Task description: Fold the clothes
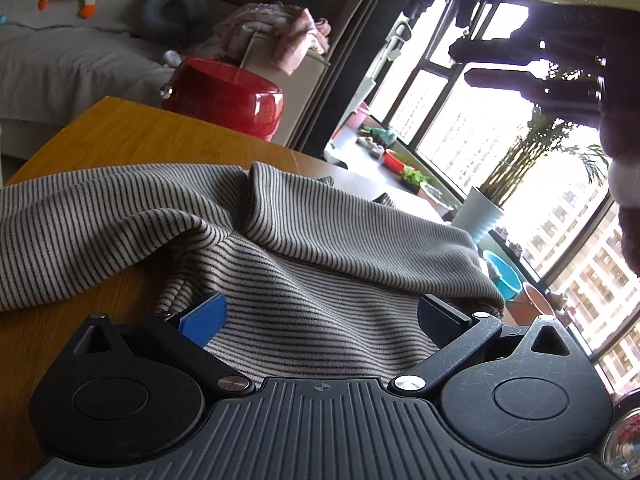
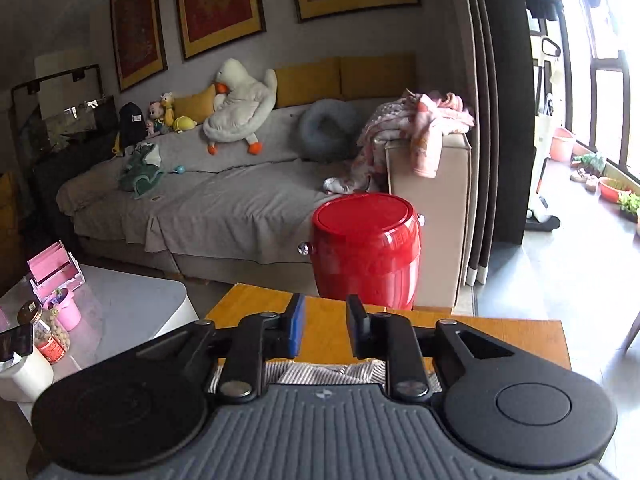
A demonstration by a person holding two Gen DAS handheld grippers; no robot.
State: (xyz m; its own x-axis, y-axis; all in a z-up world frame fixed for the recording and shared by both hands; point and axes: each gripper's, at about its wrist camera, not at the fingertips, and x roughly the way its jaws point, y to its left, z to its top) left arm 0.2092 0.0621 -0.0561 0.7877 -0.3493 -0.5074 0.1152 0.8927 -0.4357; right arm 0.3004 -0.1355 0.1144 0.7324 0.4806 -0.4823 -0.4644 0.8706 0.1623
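Note:
A grey garment with thin dark stripes (image 1: 320, 216) lies rumpled on the wooden table (image 1: 132, 136), one fold heaped over another. My left gripper (image 1: 322, 316) sits low against it, jaws spread wide, the blue pad (image 1: 204, 318) and the dark pad (image 1: 440, 318) on either side of a stretch of striped cloth. My right gripper (image 2: 326, 328) hovers above the table's far part, open by a small gap with nothing in it. It also shows as a dark silhouette, the right gripper (image 1: 460, 62), high against the window. Only a strip of the garment (image 2: 320, 374) peeks out below its fingers.
A red lidded bin (image 2: 366, 248) stands just past the table's far edge (image 2: 500, 334), next to a sofa (image 2: 224, 200) with soft toys and pink clothes. A low white table (image 2: 132, 304) with jars is at the left. Plants and basins line the window (image 1: 492, 184).

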